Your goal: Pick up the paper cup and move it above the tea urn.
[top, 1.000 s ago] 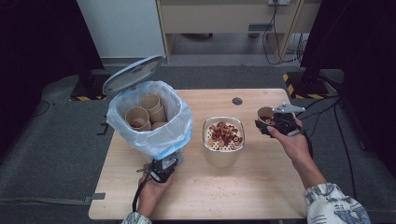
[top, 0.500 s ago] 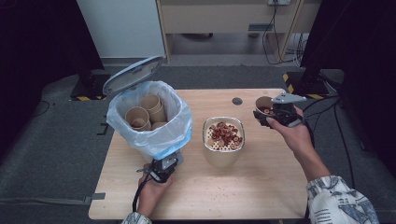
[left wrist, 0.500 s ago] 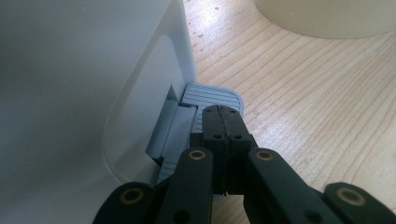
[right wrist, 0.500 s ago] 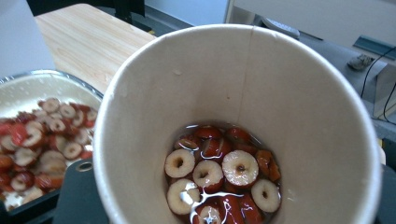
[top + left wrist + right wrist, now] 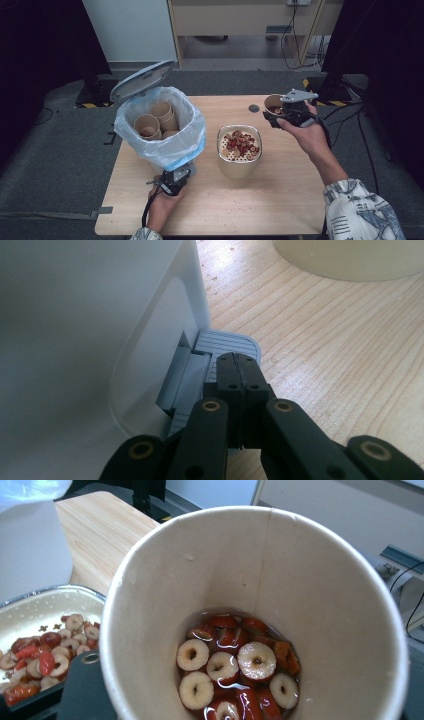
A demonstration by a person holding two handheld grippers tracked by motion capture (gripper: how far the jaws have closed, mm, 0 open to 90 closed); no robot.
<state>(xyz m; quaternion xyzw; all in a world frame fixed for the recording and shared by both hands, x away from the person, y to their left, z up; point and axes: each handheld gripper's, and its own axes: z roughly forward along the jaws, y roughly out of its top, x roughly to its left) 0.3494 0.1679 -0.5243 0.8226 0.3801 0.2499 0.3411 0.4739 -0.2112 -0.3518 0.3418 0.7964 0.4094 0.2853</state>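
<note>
A white pedal bin (image 5: 159, 131) lined with a blue bag stands at the table's left, lid (image 5: 142, 80) raised, with several paper cups (image 5: 156, 120) inside. My left gripper (image 5: 175, 180) is shut and empty, its tips (image 5: 239, 364) resting on the bin's grey pedal (image 5: 227, 342). At the right, my right gripper (image 5: 278, 115) is shut on a brown paper cup (image 5: 273, 103), held above the table. The cup (image 5: 260, 575) holds red date slices (image 5: 235, 667) in liquid. A cream container (image 5: 239, 165) with a strainer of date slices sits mid-table.
A small dark disc (image 5: 254, 108) lies on the wooden table (image 5: 280, 200) near the far edge. The bin's white wall (image 5: 90, 340) stands close on the left of my left gripper. Cables and dark stands surround the table on the floor.
My right gripper has risen with the paper cup and drifted slightly left, toward the container. The left gripper has stayed on the pedal and the lid has stayed up.
</note>
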